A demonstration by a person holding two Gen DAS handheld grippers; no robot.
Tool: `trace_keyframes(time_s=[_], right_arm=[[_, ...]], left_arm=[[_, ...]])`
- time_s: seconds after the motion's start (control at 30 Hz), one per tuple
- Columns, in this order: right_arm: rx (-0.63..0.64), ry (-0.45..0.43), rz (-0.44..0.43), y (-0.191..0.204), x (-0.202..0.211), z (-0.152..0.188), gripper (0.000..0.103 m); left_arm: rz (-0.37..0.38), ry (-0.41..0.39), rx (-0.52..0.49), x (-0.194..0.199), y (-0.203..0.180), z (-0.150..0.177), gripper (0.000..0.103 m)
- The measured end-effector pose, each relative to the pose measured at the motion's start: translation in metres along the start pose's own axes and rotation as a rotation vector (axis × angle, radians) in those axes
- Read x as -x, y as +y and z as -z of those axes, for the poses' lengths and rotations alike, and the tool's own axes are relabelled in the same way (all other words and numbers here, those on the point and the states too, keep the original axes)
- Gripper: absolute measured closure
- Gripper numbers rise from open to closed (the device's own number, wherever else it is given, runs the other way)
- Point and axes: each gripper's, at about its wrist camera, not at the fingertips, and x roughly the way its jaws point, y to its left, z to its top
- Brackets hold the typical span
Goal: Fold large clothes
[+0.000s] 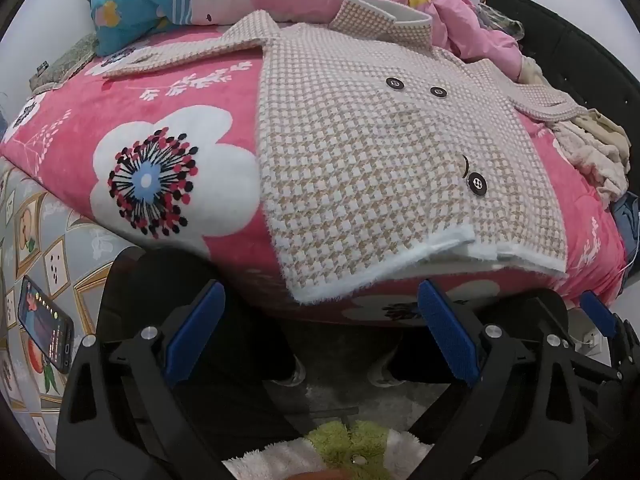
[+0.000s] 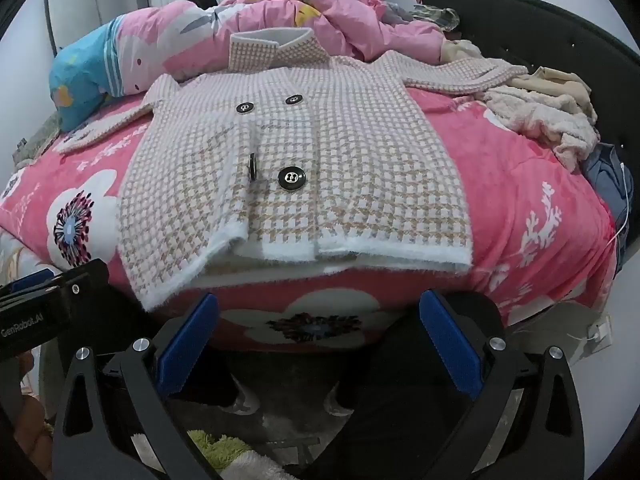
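A beige-and-white houndstooth coat with black buttons lies spread flat, front up, on a pink flowered bed cover. Its white hem hangs at the bed's near edge, its sleeves stretch out to both sides and its collar is at the far end. It also shows in the right wrist view. My left gripper is open and empty, held just below the hem in front of the bed. My right gripper is open and empty, also below the hem. The right gripper's fingers show at the left view's right edge.
A rolled pink and blue quilt lies behind the coat's collar. Loose cream clothes are piled at the right by a black headboard. A phone lies on patterned sheet at the left. A green and white rug covers the floor below.
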Motion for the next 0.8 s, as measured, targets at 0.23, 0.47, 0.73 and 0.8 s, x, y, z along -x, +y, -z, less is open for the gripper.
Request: trace_keyframes(time_s=[0.23,0.47,0.73,0.8], right_arm=[[-0.001,0.001,0.006,-0.0008,0.0019,-0.0012,0.005],[-0.003,-0.005,0.007,-0.0034,0.0004,0.0026,0.005],[0.000,0.003,0.013,-0.0002,0.0010,-0.0039,0.005],[0.001,0.003,0.013,0.0004,0.0011,-0.0044,0.005]], left_arm=[[0.001,0.005,0.002,-0.0002,-0.0016,0.0005,0.009],[0.006,0.008,0.003,0.0006,0.0013,0.0042,0.009],[0.008,0.019,0.008,-0.0029,0.0021,0.0047,0.009],[0.007,0.021,0.008,-0.0033,0.0028,0.0046,0.009]])
